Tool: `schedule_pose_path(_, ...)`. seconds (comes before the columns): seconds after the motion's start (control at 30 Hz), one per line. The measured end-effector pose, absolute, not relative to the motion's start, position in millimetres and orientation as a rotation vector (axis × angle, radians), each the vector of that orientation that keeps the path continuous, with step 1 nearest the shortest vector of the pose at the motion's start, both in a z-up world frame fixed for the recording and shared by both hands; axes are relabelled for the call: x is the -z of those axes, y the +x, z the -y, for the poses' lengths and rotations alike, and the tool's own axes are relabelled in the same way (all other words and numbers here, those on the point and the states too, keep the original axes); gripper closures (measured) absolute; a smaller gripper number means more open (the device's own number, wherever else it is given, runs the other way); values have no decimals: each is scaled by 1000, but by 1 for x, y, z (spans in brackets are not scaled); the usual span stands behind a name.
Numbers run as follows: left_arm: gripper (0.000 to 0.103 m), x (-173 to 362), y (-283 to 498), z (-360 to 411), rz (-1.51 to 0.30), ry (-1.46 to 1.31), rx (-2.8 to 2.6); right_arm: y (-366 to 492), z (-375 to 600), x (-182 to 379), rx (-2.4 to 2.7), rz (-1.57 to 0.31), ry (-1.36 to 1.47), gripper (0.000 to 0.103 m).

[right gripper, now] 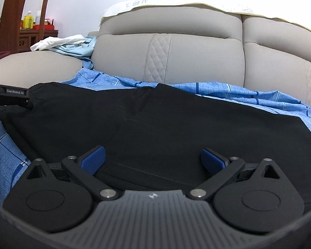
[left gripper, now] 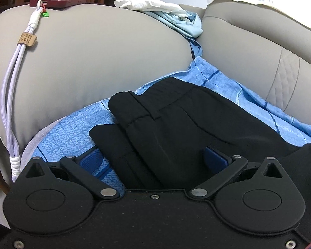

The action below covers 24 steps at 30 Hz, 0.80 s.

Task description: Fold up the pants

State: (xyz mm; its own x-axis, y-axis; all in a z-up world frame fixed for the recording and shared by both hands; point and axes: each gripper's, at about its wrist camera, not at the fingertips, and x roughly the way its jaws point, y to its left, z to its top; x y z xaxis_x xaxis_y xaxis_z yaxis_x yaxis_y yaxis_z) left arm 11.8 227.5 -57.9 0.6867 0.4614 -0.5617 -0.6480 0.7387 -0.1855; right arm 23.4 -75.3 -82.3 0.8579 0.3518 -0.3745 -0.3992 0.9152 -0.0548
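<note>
Black pants [right gripper: 155, 120] lie across a blue patterned sheet [right gripper: 248, 95] on the seat of a grey leather sofa [right gripper: 176, 58], and every place below is given from those pants. They already look folded at least once: in the left wrist view the elastic waistband [left gripper: 143, 101] sits doubled at the end nearest the sofa's armrest [left gripper: 93, 51], with layered edges stacked just below it, and in the right wrist view the cloth forms 1 flat, fairly tidy slab with a crease line near its front edge. The left gripper [left gripper: 155, 157] hangs over the waistband end with its jaws spread wide; cloth lies between the 2 blue pads, but they do not press on it. The right gripper [right gripper: 153, 159] sits at the front edge of the pants, jaws likewise spread and pinching nothing. Beyond the pants, on the armrest, lie a white cloth [left gripper: 151, 5], a pale blue garment [left gripper: 182, 23] and a corded maroon phone [left gripper: 58, 2]. Judging by the shape, the lengthwise fold seems done, while folding the long slab shorter probably remains.
</note>
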Motion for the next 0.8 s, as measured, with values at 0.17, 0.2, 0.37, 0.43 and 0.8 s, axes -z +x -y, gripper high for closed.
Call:
schedule_pose_path(0.17, 0, 58, 10, -231, -488, -418, -638, 22, 77, 83, -397, -363, -131, 0)
schedule_pose_path(0.2, 0, 59, 8, -232, -477, -426, -639, 22, 77, 83, -397, -363, -130, 0)
schedule_pose_path(0.37, 0, 61, 8, -228, -464, -404, -654, 21, 77, 84, -395, -358, -129, 0)
schedule_pose_path(0.43, 0, 60, 13, -225, -490, -375, -665, 21, 77, 84, -395, -357, -129, 0)
schedule_pose_path(0.8, 74, 55, -26, -254, -317, -673, -688, 21, 77, 84, -397, -358, -129, 0)
